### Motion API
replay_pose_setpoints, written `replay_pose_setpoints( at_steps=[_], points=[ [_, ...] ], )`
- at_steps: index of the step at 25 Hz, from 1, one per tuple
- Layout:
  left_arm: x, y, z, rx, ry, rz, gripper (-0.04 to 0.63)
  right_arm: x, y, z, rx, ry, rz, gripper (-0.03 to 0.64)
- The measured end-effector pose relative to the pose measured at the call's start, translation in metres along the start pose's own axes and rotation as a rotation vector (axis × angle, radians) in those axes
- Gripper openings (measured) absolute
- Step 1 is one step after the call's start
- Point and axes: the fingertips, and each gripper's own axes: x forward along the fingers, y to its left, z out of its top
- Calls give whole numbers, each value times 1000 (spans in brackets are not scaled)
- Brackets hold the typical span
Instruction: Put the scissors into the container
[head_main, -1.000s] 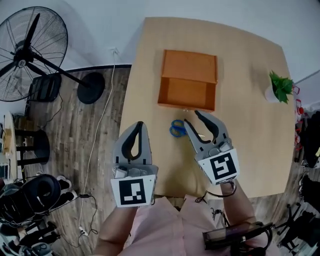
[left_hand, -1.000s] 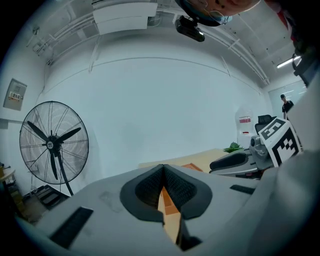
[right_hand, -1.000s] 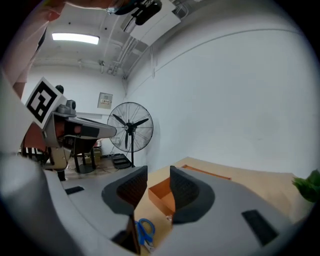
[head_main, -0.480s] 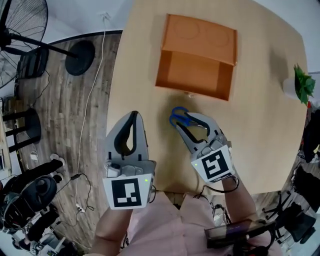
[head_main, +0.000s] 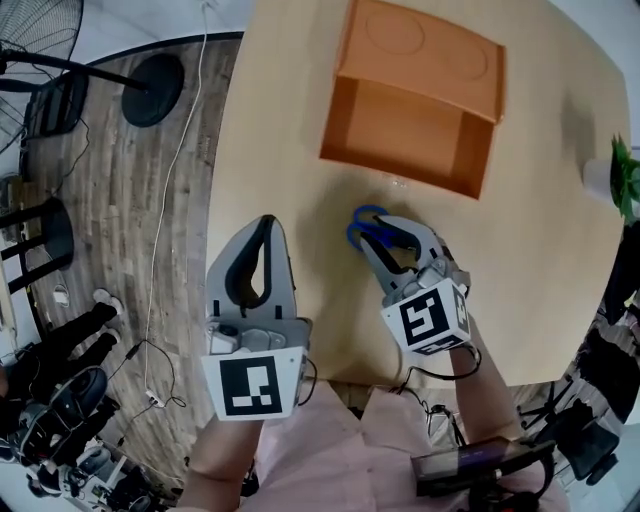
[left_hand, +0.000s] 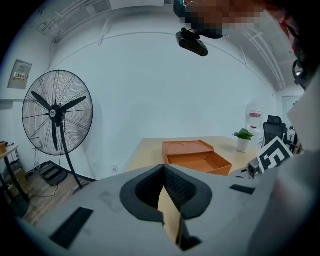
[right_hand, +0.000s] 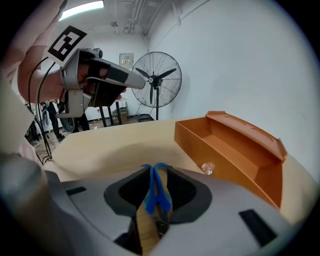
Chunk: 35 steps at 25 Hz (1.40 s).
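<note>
Blue-handled scissors (head_main: 366, 226) lie at the table's near middle, their handles sticking out past my right gripper (head_main: 385, 243), which is shut on them. In the right gripper view the blue handles (right_hand: 156, 187) stand upright between the closed jaws. The orange container (head_main: 415, 115), an open box with a drawer-like tray, sits just beyond on the table; its tray (right_hand: 235, 147) shows at the right of that view with a small clear knob (right_hand: 207, 167). My left gripper (head_main: 255, 262) hangs shut and empty at the table's left edge; the left gripper view shows it (left_hand: 167, 200) closed, the container (left_hand: 197, 155) ahead.
A small potted plant (head_main: 625, 175) stands at the table's far right edge. Off the table's left side, on the wooden floor, are a standing fan (left_hand: 56, 112), its round base (head_main: 152, 88), a cable and stools. The wooden table (head_main: 280, 150) has bare surface left of the container.
My right gripper moved forward over the scissors and closed on them; a second ago it stood open behind them. The left gripper stayed where it was.
</note>
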Motion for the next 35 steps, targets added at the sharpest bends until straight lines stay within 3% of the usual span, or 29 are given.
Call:
replay_pose_setpoints(
  at_steps=[6, 12, 23, 27, 35],
  points=[
    [-1, 7, -3, -4, -7, 6, 5, 16, 9, -11, -51, 88, 66, 102],
    [-2, 21, -2, -8, -10, -2, 5, 29, 8, -7, 31, 116, 68, 85],
    [-37, -10, 45, 47, -128, -61, 5, -53, -12, 61, 132, -220, -158, 75],
    [-60, -26, 70, 69, -183, -80, 5, -100, -21, 95, 110, -359, -256, 74],
    [-87, -37, 129, 123, -331, -91, 5, -183, -60, 153, 103, -486, -419, 74]
  ],
)
